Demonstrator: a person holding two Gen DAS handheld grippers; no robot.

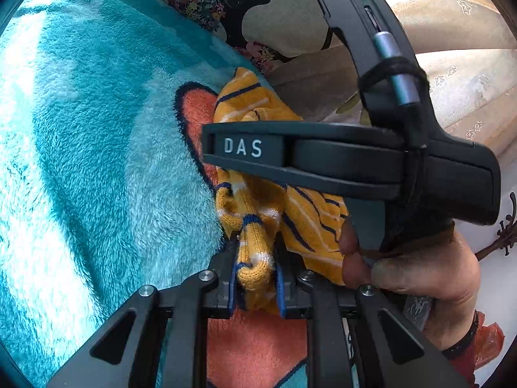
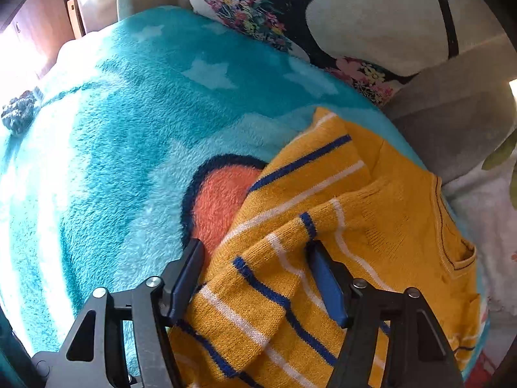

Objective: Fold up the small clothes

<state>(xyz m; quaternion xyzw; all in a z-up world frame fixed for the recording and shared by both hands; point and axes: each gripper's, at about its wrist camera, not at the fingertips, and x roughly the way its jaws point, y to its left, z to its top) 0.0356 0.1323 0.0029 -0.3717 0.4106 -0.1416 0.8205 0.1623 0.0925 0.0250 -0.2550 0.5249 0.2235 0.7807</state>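
A small yellow knit sweater (image 2: 371,213) with blue and white stripes lies on a teal fleece blanket (image 2: 129,148). My left gripper (image 1: 255,252) is shut on a bunched fold of the sweater (image 1: 255,258). In the left wrist view the right gripper's black body (image 1: 323,158), held by a hand (image 1: 420,271), crosses over the sweater. My right gripper (image 2: 255,255) is open, its fingers (image 2: 185,274) straddling a striped sleeve that lies folded over the sweater's body. The neckline is at the right.
The blanket has an orange patch outlined in dark blue (image 2: 219,200) beside the sweater. A floral cushion with a black silhouette (image 2: 323,16) leans behind. A grey cushion (image 2: 452,123) is at the right. A dark small object (image 2: 19,113) lies at the blanket's far left.
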